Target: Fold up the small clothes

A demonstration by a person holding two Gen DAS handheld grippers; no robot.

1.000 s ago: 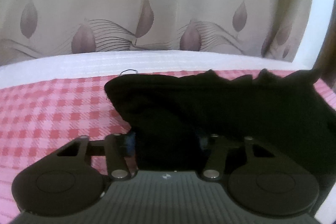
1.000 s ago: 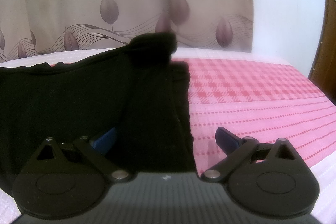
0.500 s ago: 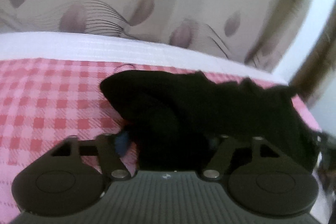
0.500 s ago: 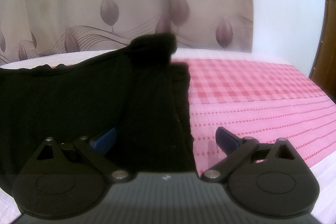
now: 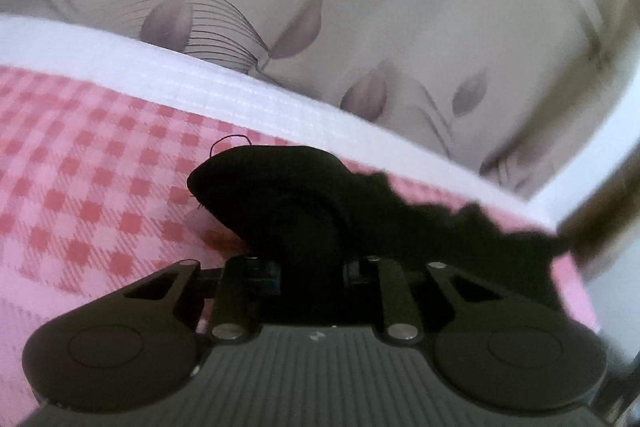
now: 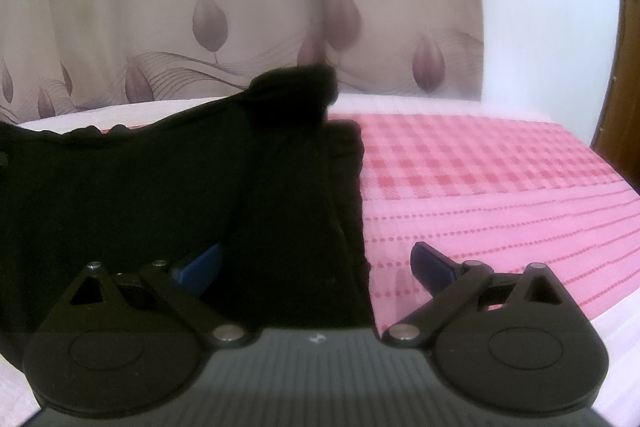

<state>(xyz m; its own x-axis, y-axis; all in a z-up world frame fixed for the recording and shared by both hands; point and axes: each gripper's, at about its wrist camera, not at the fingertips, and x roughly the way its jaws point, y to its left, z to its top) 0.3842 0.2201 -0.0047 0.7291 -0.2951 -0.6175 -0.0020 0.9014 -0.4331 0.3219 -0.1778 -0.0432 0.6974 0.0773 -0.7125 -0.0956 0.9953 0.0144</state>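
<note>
Pinching a bunched fold of the black garment point(image 5: 304, 203), the left claw point(image 5: 310, 269) is clenched on the cloth, its fingers drawn close with dark fabric packed between them. The garment lies on the pink checked bed cover point(image 5: 80, 187), with its gathered, frilly edge trailing off to the right in the left wrist view. From the right wrist view the same black garment point(image 6: 160, 187) spreads across the left half of the bed, one corner humped up near the far edge, while the right claw point(image 6: 316, 267) stands released, its blue-tipped fingers point(image 6: 434, 265) wide apart; one rests over the cloth, the other over bare pink cover point(image 6: 500, 187). The fabric looks thin, soft and limp (it sags and crumples wherever it is not supported), so it probably weighs little and will slump rather than hold a crease. A firm hold at the hem or a corner seems best, since a pinch in the middle would likely only gather a wad.
</note>
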